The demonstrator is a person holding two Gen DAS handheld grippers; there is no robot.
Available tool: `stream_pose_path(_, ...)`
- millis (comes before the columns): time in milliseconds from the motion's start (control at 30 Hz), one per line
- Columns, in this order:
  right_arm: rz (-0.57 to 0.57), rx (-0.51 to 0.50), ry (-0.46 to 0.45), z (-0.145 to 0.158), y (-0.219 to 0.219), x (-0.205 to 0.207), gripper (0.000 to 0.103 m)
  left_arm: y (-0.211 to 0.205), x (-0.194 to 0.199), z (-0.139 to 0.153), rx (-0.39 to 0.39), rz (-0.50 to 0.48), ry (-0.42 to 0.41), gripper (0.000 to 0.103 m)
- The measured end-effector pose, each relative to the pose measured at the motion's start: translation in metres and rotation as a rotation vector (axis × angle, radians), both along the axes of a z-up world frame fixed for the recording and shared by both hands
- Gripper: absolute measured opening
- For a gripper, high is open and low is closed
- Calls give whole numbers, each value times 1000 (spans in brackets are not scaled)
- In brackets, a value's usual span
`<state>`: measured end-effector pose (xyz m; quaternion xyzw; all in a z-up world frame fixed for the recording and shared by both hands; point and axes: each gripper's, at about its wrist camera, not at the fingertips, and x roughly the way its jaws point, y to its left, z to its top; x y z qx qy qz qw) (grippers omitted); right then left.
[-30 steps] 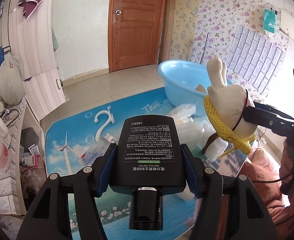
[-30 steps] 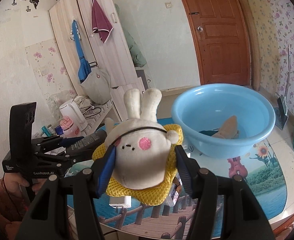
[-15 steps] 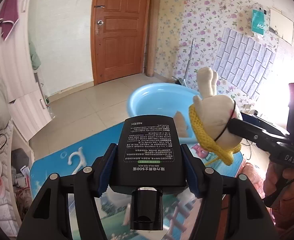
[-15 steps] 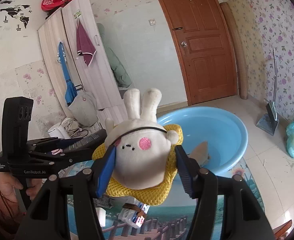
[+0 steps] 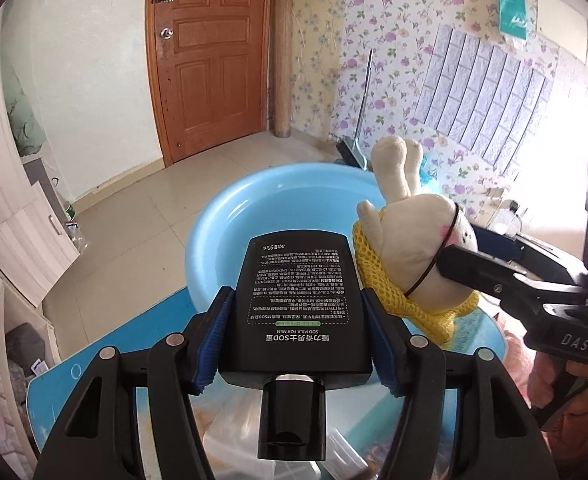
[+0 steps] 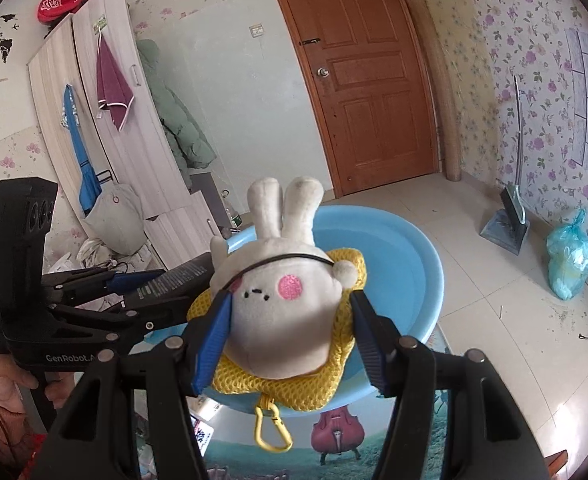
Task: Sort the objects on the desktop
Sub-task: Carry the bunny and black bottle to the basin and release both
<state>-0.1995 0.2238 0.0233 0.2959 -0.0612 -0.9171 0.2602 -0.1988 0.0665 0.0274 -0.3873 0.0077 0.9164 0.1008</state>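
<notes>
Floral-papered room with a wooden door (image 5: 209,60), tiled floor, and a picture-printed surface (image 5: 105,344) carrying a pale blue basin (image 5: 229,232).

Left gripper (image 5: 294,320): clamped from both sides on a black bottle (image 5: 300,292), cap toward the camera, printed label up. Held in the air just short of the basin's near rim, not yet inside.

Right gripper (image 6: 289,332): closed around a cream rabbit plush (image 6: 281,296) backed by yellow mesh, yellow clip dangling beneath. Held above the near edge of the basin, ears pointing over it, just beside the bottle.

Progress, judged from these views: roughly midway on this pair. Both items lifted clear of the surface and brought up to the basin; neither released. Basin interior mostly hidden behind the held items, so contents cannot be told.

Left to do: carry both over the bowl, open up, drop. After that, more loose clutter at the lower edge of both views: clear plastic wrapping (image 5: 229,452) and a small printed packet (image 6: 203,434) on the surface. Exact count unclear.
</notes>
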Motion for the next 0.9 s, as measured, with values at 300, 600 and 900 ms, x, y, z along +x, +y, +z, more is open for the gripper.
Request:
stream_pose_path(300,-28,47,-46,-16,-10,-14,63,-6,-5,-5,-30,1,26,85)
stream_pose_path(600,-73,122,-48,-15,-21,4,66,-25,32,-2,-8,30,21,93)
stream_pose_path(900,-78,172,-30,-3,-34,33,66,-45,81,-1,-12,71,20,101)
